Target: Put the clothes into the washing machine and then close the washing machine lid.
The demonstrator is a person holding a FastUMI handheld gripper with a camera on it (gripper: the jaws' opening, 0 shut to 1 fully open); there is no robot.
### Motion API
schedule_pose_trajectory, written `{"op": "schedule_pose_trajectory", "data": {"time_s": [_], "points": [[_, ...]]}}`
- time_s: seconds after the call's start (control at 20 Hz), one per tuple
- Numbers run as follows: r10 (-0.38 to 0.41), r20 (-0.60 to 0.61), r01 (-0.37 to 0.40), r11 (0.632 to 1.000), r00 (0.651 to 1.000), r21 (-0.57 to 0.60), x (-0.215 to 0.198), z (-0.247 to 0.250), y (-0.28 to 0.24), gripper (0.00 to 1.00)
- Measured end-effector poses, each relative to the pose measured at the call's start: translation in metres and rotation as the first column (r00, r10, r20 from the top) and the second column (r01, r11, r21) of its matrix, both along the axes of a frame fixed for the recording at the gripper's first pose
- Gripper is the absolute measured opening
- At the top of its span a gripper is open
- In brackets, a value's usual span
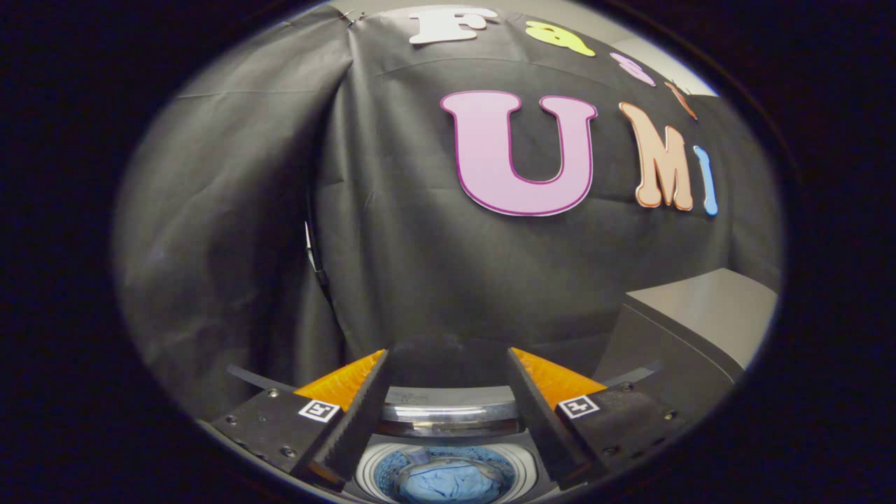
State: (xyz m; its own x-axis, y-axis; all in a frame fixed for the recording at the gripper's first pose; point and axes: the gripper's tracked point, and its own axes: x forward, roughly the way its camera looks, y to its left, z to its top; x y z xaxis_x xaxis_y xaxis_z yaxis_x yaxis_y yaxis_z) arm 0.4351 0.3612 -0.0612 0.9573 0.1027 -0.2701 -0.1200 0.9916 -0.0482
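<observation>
Held wide apart, the two fingers of the claw (448, 413) have nothing between them and nothing is gripped. Down between the fingers, a small toy-like washing machine (448, 448) is seen from above. Its round tub (369, 470) is open at the top. Blue clothes (448, 483) are seen lying inside the tub, bunched up in a soft heap, so the clothes are already in the machine. Just behind the tub, the clear lid (448, 411) is seen standing up, so the tub is not covered yet. The lid is not touched by either finger.

Off to the right, beyond the right finger, a plain grey box (689, 329) with a flat top is seen. What is kept in it cannot be told. Behind everything, a black cloth wall (392, 266) is hung, with folds in it on the left.
</observation>
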Motion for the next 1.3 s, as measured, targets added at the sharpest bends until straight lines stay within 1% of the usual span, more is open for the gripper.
{"op": "schedule_pose_trajectory", "data": {"time_s": [0.1, 0.3, 0.45, 0.55, 0.7, 0.85, 1.0, 1.15, 1.3], "points": [[0.003, -0.015, -0.003, 1.0, 1.0, -0.008, 0.0, -0.003, 0.001, 0.98], [0.006, -0.004, -0.006, 1.0, 1.0, -0.005, -0.006, -0.005, -0.001, 0.98], [-0.015, 0.006, 0.015, 1.0, 1.0, -0.006, -0.013, -0.012, -0.003, 0.98], [-0.028, -0.031, 0.028, 1.0, 0.999, -0.012, -0.017, -0.028, -0.006, 0.97], [-0.044, -0.139, 0.039, 0.999, 0.989, -0.038, -0.031, -0.072, -0.013, 0.97], [-0.055, -0.166, 0.056, 0.998, 0.985, 0.002, -0.048, -0.092, -0.025, 0.97], [-0.064, -0.17, 0.067, 0.998, 0.983, 0.013, -0.065, -0.091, -0.03, 0.97], [-0.065, -0.166, 0.07, 0.997, 0.984, 0.025, -0.082, -0.084, -0.037, 0.95], [-0.067, -0.156, 0.072, 0.997, 0.986, 0.028, -0.098, -0.07, -0.043, 0.95]]}}
